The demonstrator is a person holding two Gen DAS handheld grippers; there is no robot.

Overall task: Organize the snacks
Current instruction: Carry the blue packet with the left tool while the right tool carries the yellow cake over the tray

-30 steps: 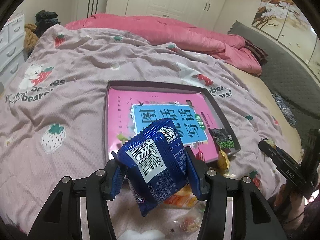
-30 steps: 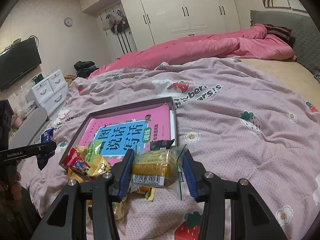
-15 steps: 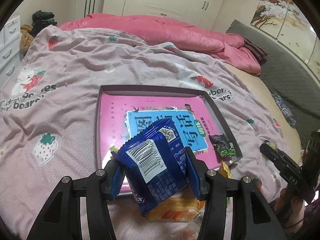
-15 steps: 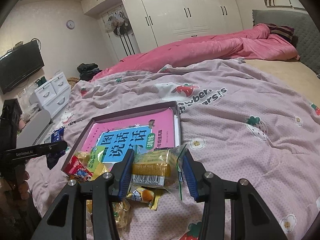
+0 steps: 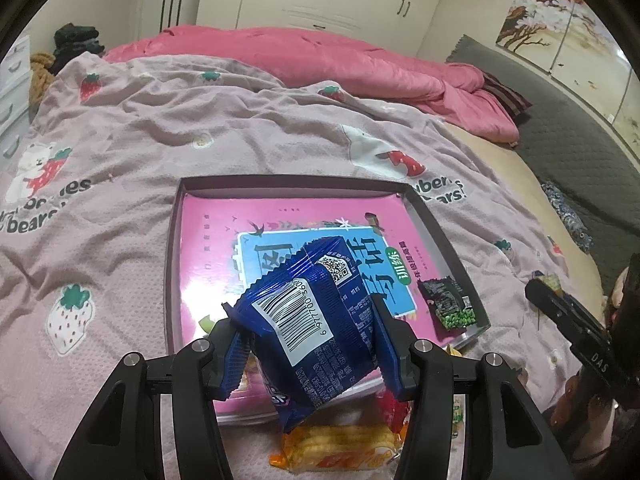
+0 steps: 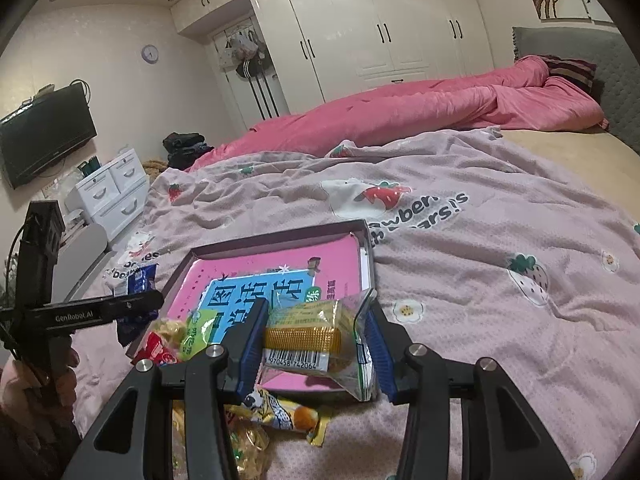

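Left gripper (image 5: 308,344) clamped on the blue pack (image 5: 316,320), held over the near edge of the tray (image 5: 436,232). Right gripper (image 6: 316,344) clamped on the yellow pack (image 6: 316,340) over the tray's near right corner. Black packet (image 5: 450,304) already inside at right; loose snacks on the blanket (image 5: 180,120) near the tray. Advice: carry blue further in past the rim, lower before release, keep clear of black. Versus a second ago: left has pushed forward, tray now closer; right barely moved.

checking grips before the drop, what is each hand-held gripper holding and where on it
Left hand-held gripper: blue snack packet, pinched across its two side edges. Right hand-held gripper: yellow snack packet, pinched at its two ends.
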